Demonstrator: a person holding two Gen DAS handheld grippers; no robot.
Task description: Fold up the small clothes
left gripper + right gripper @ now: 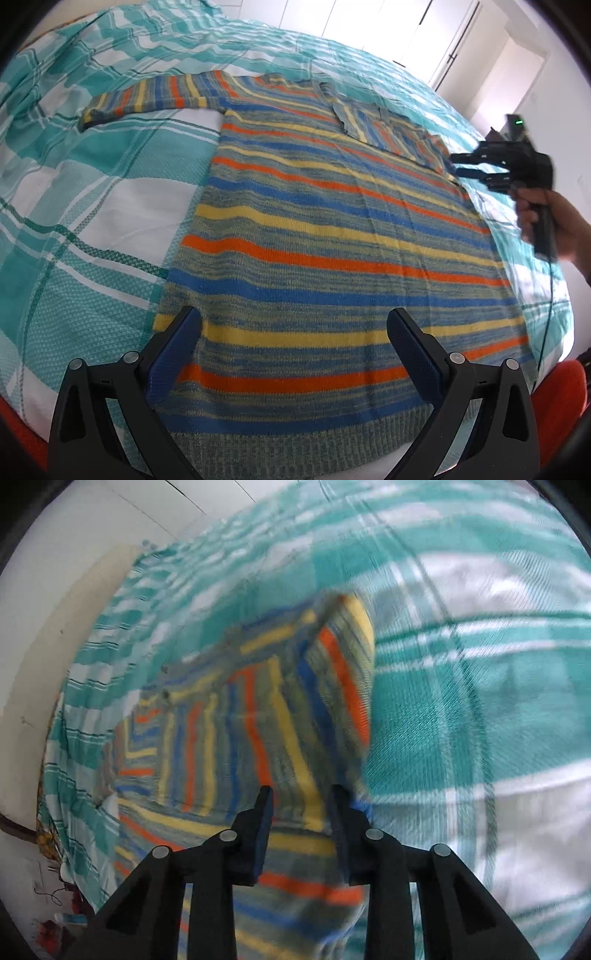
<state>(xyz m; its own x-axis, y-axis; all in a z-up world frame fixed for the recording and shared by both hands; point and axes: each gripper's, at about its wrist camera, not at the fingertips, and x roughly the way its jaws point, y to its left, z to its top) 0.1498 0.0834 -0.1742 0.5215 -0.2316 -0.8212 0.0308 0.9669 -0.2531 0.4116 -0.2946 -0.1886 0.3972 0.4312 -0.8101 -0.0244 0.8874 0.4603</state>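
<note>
1. On the bed, one striped sweater point(332, 236) lies flat on a teal and white checked bedspread point(92, 206), hem nearest the left wrist camera, neckline at the far end.
2. Left gripper point(293, 325): jaws spread wide, nothing between them. It hovers over the hem; the left finger point(173, 354) sits above the sweater's left side edge, the right finger point(417, 354) above the body.
3. Right gripper point(456, 164), seen from the left wrist view: at the sweater's right shoulder edge, held by the person's hand point(554, 218). In its own view the jaws are partly apart and striped knit shows in the gap; the picture is motion-blurred, so I cannot tell whether the pads actually pinch the fabric.
4. Sleeves, count two: the left sleeve point(147, 99) stretches straight out over the bedspread; the right sleeve point(373, 125) lies folded inward across the chest.
5. Edges: the sweater's left side edge is straight, with broad bare bedspread beside it. The right side edge runs near the bed's right edge, leaving only a narrow strip of cover.
6. Far side: open bedspread beyond the neckline, then white wardrobe doors point(388, 33).
7. Counts: one garment, two grippers, one hand visible.
</note>
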